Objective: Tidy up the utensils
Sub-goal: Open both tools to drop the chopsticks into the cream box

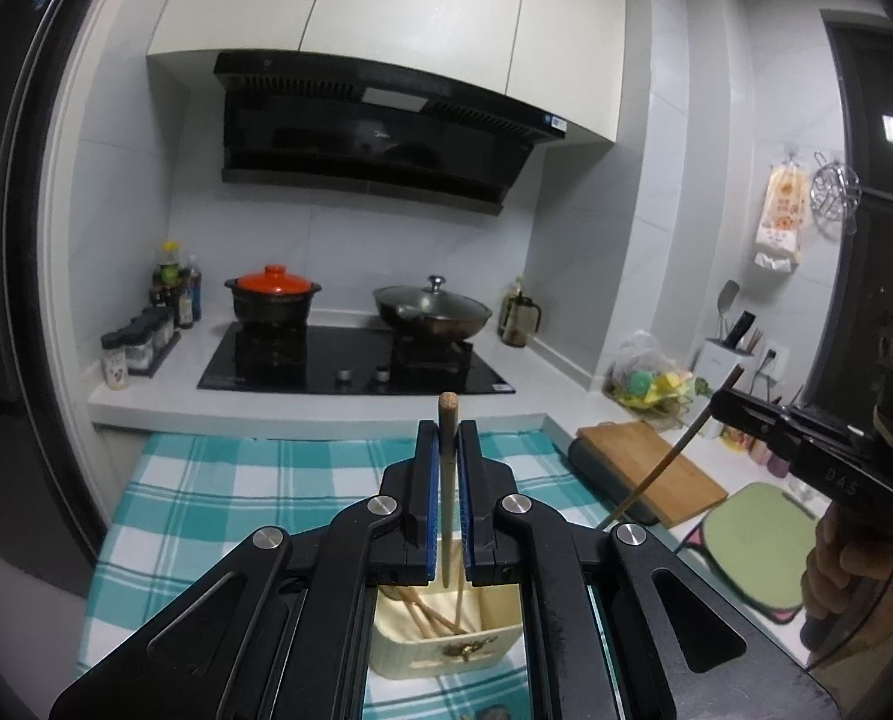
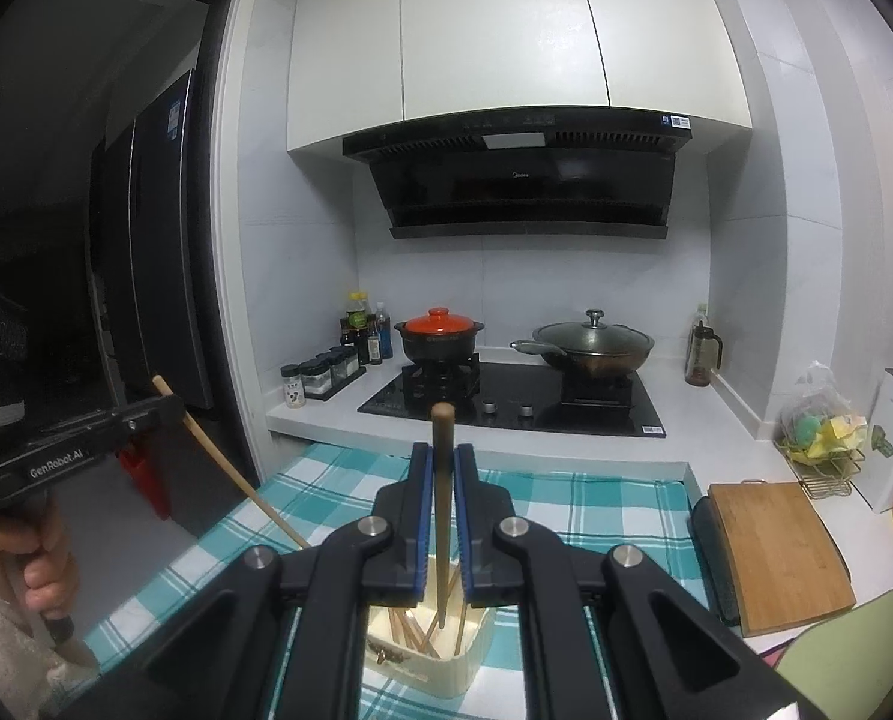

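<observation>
Left gripper [image 1: 446, 450] clamps light wooden chopstick [image 1: 447, 480] mid-shaft; right gripper [image 2: 441, 474] clamps darker chopstick [image 2: 441, 510]. Stiff, slim, slip-prone; cream holder [image 1: 446, 642] below.

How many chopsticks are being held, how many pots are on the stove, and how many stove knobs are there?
Held chopsticks: 2 (light chopstick in left gripper, dark chopstick in right gripper)
Pots: 2 (orange-lidded clay pot, lidded wok)
Stove knobs: 2 (left knob, right knob)
Total: 6
</observation>
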### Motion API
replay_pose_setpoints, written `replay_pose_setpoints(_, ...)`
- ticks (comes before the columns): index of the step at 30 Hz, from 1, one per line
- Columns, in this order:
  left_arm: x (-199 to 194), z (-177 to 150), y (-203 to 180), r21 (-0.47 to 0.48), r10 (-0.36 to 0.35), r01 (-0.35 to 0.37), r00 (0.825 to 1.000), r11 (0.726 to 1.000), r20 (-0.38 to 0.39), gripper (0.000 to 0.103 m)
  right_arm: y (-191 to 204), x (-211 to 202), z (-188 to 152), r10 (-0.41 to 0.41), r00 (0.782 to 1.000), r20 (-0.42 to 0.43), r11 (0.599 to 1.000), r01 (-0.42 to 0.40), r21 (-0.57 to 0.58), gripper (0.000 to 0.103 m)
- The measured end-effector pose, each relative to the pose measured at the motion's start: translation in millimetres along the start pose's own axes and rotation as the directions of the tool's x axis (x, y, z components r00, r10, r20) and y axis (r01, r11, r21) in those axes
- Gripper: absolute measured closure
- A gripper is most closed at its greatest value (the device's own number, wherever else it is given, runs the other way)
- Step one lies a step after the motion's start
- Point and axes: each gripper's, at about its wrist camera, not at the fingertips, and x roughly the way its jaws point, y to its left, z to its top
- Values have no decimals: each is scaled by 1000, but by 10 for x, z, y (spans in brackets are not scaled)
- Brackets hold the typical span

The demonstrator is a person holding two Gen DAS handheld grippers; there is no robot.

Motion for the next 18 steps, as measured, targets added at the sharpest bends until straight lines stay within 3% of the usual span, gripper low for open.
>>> replay_pose_setpoints(4, 427, -111, -20, -6, -11, 11, 997, 1000, -79, 99, -10, 351, -44, 21, 999, -37, 1000, -21, -9, 96)
replay_pose_setpoints(8, 812, -266, -69, 12, -8, 11, 984, 1000, -180, 99, -17, 777, -199, 39, 987, -155, 999, -43, -25, 96)
replay_pose_setpoints(14, 1498, -487, 3, -21, -7, -1, 938, 1000, -347, 98, -85, 1545, -466, 40, 924, -379, 999, -47, -10, 96)
replay_pose_setpoints(16, 1695, -544, 63, -50, 1, -23, 920, 998, -391, 96, -138, 1747, -563, 41, 912, -408, 999, -40, 11, 95)
replay_pose_setpoints(17, 1756, -553, 92, -63, 7, -36, 913, 997, -408, 85, -152, 1818, -606, 49, 914, -402, 999, -49, 12, 94)
replay_pose_setpoints(18, 1784, -556, 137, -81, 15, -54, 908, 995, -420, 62, -160, 1864, -637, 37, 919, -392, 999, -40, -1, 90)
